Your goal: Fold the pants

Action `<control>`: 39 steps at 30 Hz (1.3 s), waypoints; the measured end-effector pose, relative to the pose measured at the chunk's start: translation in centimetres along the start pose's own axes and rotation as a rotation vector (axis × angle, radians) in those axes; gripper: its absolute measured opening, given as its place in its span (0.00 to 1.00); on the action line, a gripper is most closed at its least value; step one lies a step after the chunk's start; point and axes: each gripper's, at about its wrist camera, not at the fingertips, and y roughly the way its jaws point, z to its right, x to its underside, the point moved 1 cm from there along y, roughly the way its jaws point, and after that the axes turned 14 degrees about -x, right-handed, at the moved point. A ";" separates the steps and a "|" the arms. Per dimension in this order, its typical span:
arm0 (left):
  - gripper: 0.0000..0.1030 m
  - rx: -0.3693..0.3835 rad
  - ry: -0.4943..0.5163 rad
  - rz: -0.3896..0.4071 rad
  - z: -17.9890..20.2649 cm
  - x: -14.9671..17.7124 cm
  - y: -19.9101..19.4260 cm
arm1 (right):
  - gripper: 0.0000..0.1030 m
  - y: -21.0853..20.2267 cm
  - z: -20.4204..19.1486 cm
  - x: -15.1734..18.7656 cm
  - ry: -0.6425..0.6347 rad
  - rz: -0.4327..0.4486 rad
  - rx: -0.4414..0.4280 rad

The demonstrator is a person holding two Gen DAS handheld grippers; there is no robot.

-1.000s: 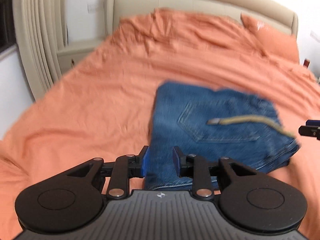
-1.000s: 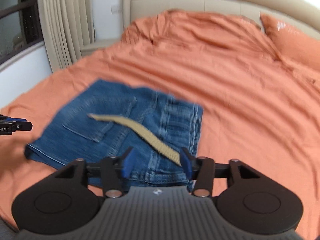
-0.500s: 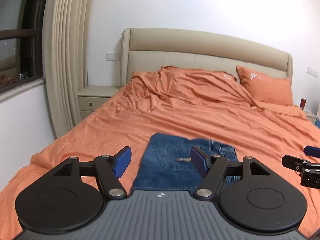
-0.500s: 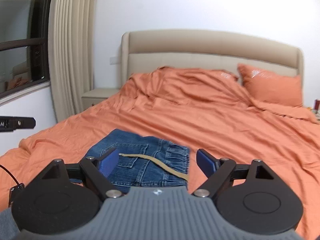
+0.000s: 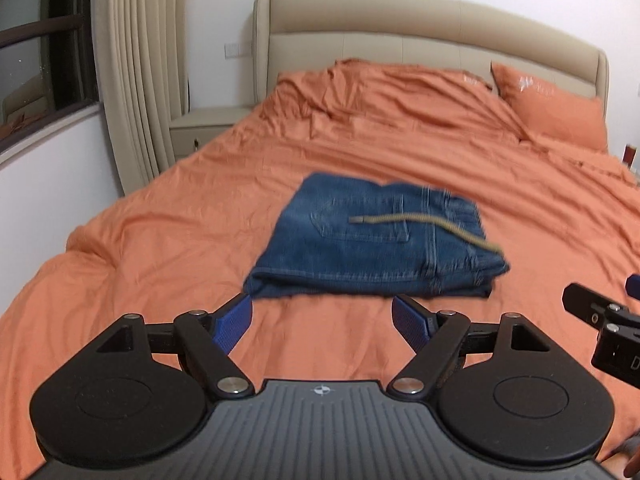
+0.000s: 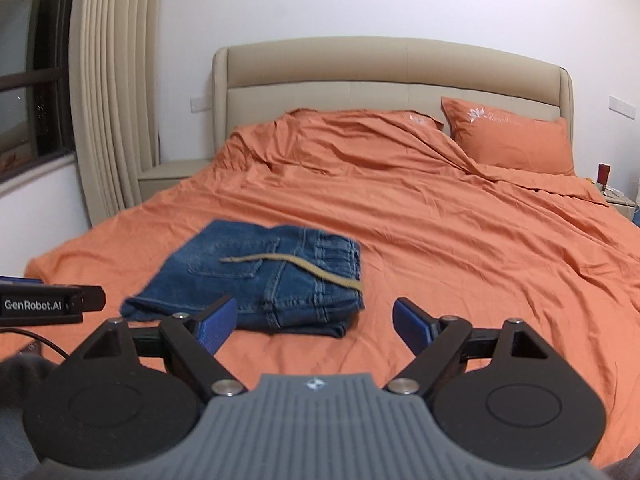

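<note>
The blue denim pants (image 5: 376, 240), folded into a compact rectangle with a tan drawstring (image 5: 424, 228) across the top, lie on the orange-sheeted bed (image 5: 180, 216). The left hand-held gripper (image 5: 322, 322) and right hand-held gripper (image 6: 310, 322), jaws just opened wide, grip nothing and sit clear of the pants, suggesting the fold is finished.

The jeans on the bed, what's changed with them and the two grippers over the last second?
Both grippers have pulled back from the jeans. The left gripper and the right gripper have just been opening, and nothing is between their jaws now. The jeans stay folded on the orange bed, the tan drawstring across the top.
</note>
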 end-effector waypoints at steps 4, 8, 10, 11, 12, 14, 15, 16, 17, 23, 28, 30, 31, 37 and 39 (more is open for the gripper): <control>0.90 0.005 0.019 -0.036 0.5 0.4 1.3 | 0.79 1.8 0.1 1.1 -0.004 -0.040 0.010; 0.90 0.009 0.039 -0.083 0.9 0.4 2.4 | 0.79 3.2 0.2 1.8 -0.010 -0.069 0.020; 0.90 0.006 0.046 -0.088 1.0 0.5 2.5 | 0.79 3.5 0.3 1.9 -0.006 -0.081 0.010; 0.90 0.002 0.051 -0.088 1.1 0.6 2.4 | 0.79 3.7 0.4 2.0 -0.003 -0.085 0.006; 0.90 -0.001 0.057 -0.086 1.2 0.6 2.3 | 0.79 3.8 0.4 2.1 -0.002 -0.089 -0.001; 0.90 -0.009 0.069 -0.082 1.4 0.6 2.2 | 0.79 3.9 0.5 2.2 -0.001 -0.094 -0.005; 0.90 -0.010 0.073 -0.080 1.4 0.6 2.1 | 0.79 3.9 0.5 2.3 -0.001 -0.096 -0.006; 0.90 -0.012 0.076 -0.079 1.5 0.6 2.1 | 0.79 3.9 0.5 2.3 0.001 -0.096 -0.007; 0.90 -0.014 0.078 -0.076 1.5 0.6 2.0 | 0.79 3.8 0.5 2.3 0.003 -0.096 -0.009; 0.90 -0.013 0.081 -0.069 1.5 0.4 1.9 | 0.79 3.4 0.6 2.1 0.009 -0.087 -0.012; 0.90 -0.013 0.082 -0.069 1.5 0.4 1.9 | 0.79 3.2 0.6 2.0 0.012 -0.083 -0.014; 0.90 -0.013 0.083 -0.068 1.5 0.4 1.8 | 0.79 3.0 0.6 2.0 0.011 -0.080 -0.016; 0.90 -0.013 0.082 -0.069 1.5 0.4 1.8 | 0.79 3.0 0.6 1.9 0.010 -0.080 -0.017; 0.90 -0.012 0.081 -0.069 1.5 0.4 1.8 | 0.79 2.9 0.4 1.9 0.007 -0.077 -0.018; 0.90 -0.013 0.081 -0.068 1.5 0.4 1.7 | 0.79 2.8 0.3 1.9 0.005 -0.078 -0.019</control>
